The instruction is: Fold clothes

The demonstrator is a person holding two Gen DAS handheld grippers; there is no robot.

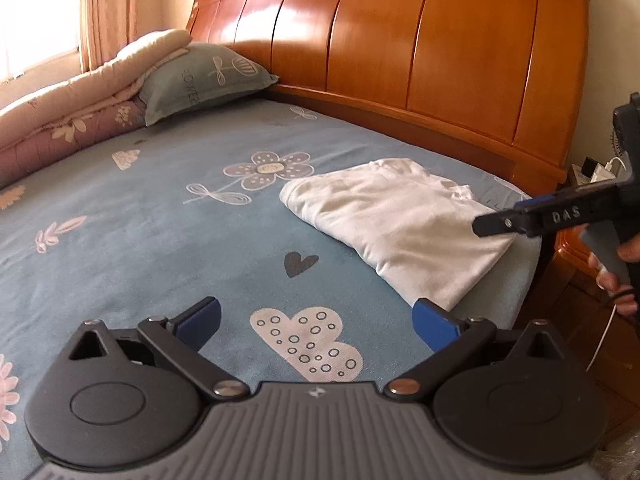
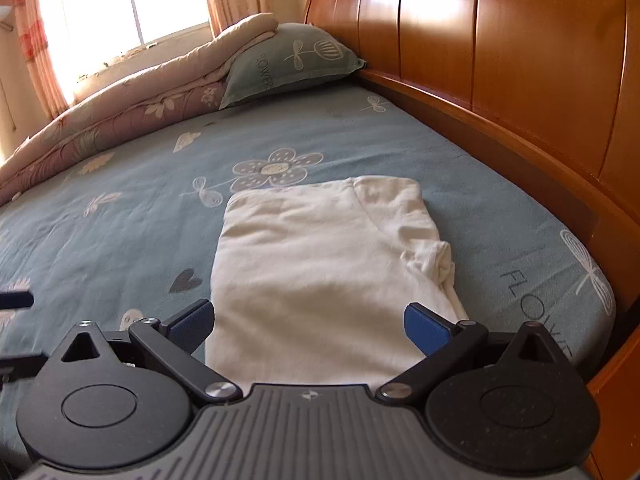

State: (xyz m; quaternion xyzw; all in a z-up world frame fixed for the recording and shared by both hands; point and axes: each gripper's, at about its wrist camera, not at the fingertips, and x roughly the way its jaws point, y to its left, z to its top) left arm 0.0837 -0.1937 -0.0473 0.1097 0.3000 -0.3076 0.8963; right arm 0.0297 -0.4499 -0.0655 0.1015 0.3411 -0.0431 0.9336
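- Left wrist view: the left tongs (image 1: 316, 320) are hovering with fingers spread wide over the blue patterned bed sheet (image 1: 140, 240), pinching nothing.
- The folded white garment (image 1: 392, 224) is lying flat on the bed's right side, near the wooden headboard (image 1: 400, 40).
- The right tongs (image 1: 486, 227) are reaching in from the right above the garment's near edge; a hand (image 1: 616, 276) is gripping the handle.
- Right wrist view: the right tongs (image 2: 308, 322) are standing spread apart, empty, just over the garment's (image 2: 320, 272) near end.
- A pillow (image 2: 288, 64) and rolled quilt (image 2: 120, 108) are lying far left.
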